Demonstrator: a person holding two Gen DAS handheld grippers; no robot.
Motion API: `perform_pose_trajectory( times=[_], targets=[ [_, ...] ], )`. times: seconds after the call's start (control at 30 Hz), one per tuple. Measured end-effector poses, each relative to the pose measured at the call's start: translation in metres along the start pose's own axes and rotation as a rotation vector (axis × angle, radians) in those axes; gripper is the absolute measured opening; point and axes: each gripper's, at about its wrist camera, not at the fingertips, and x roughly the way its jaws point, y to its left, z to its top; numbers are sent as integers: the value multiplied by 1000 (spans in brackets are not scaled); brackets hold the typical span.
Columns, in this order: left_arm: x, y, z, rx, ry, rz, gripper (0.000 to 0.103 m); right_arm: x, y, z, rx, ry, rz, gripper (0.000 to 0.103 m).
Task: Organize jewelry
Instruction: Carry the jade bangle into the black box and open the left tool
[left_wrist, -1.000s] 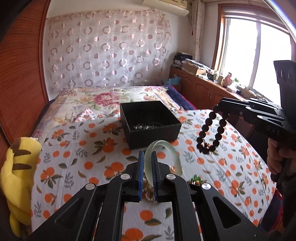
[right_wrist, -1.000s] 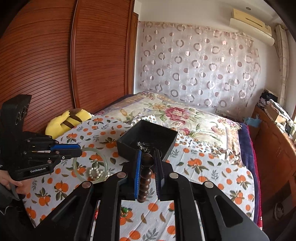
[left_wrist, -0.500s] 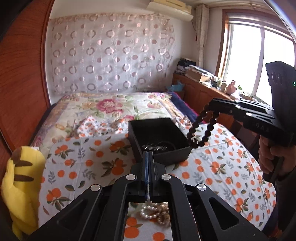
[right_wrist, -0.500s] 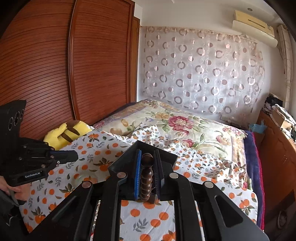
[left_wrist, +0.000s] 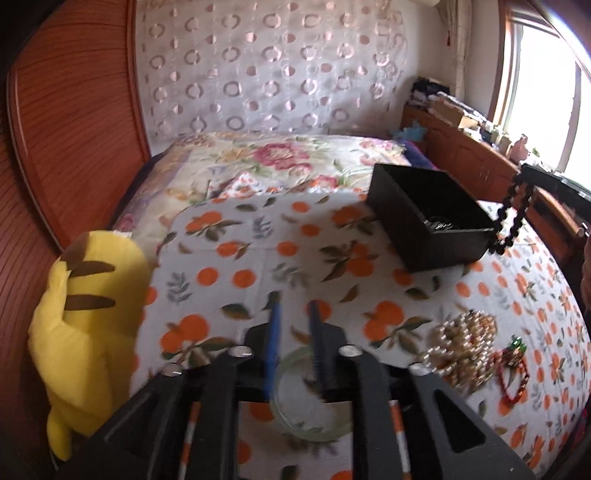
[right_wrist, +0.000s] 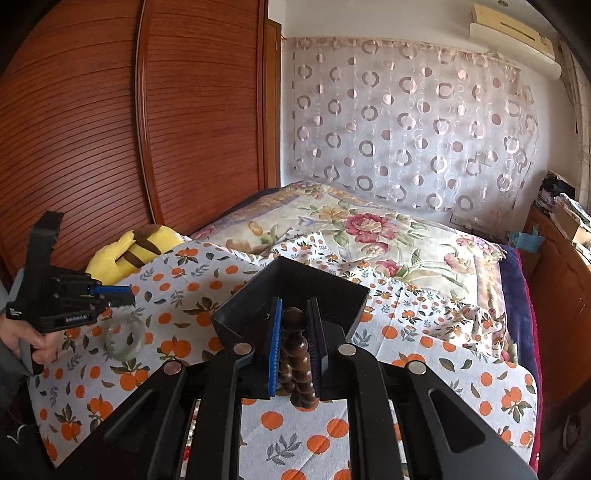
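Note:
My left gripper hovers low over the orange-print cloth. Its jaws are opening and nothing is between them. A pale green bangle lies flat on the cloth just under the fingers, seen below the left gripper as the bangle in the right wrist view. My right gripper is shut on a dark wooden bead bracelet, which hangs down in a loop. It hangs right beside the near corner of the open black box, which holds a few small shiny pieces.
A heap of pearl strands and a red bracelet with a green charm lie on the cloth at right. A yellow plush toy sits at the bed's left edge. A wooden wardrobe stands left, a low cabinet right.
The bangle, a second ago between the left jaws, now lies on the cloth. Those jaws have parted and the gripper swung left. The right gripper carried the beads closer to the box.

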Motion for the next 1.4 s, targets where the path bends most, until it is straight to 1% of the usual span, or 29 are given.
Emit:
perform_pose_trajectory(
  times=[0.03,0.13,0.2,0.3,0.33,0.37,0.4,0.43,0.47,0.57,0.73,0.8,1.0,1.1,1.2,1.33,1.4],
  targets=[
    [1,2,-2,3,11,5,32,-1,0,3,-2,-4,0,15],
    [5,10,-15,24,69,26,33,-4,-2,8,-7,-16,2,15],
    [8,14,-23,24,93,38,33,-4,-2,9,-10,-20,3,15],
    [18,18,-32,8,130,22,33,-4,0,10,-11,-22,7,15],
    [18,17,-33,12,117,22,33,-4,1,11,-11,-23,8,15],
    [17,16,-34,19,114,20,31,-4,1,11,-11,-23,8,15],
    [18,15,-34,23,111,18,17,-4,1,12,-12,-21,8,15],
    [18,14,-34,25,111,9,8,-4,1,13,-13,-21,7,15],
    [18,12,-33,34,113,-2,7,-4,0,13,-13,-22,7,15],
    [16,4,-31,61,90,10,6,-3,0,14,-10,-26,3,15],
    [5,-3,-13,22,10,-5,6,-1,-5,21,-3,-42,7,15],
    [1,-7,1,4,-31,-19,6,2,-8,24,-2,-45,10,15],
    [-5,-29,45,10,-131,-58,6,16,-20,32,15,-40,20,15],
    [-1,-40,63,18,-153,-80,6,22,-25,32,30,-32,29,15],
    [3,-53,78,35,-171,-99,6,33,-29,27,38,-2,46,15],
    [14,-70,93,53,-171,-124,6,44,-33,18,61,43,63,16],
    [20,-77,98,58,-167,-137,6,46,-34,14,69,52,68,16]
  ],
)
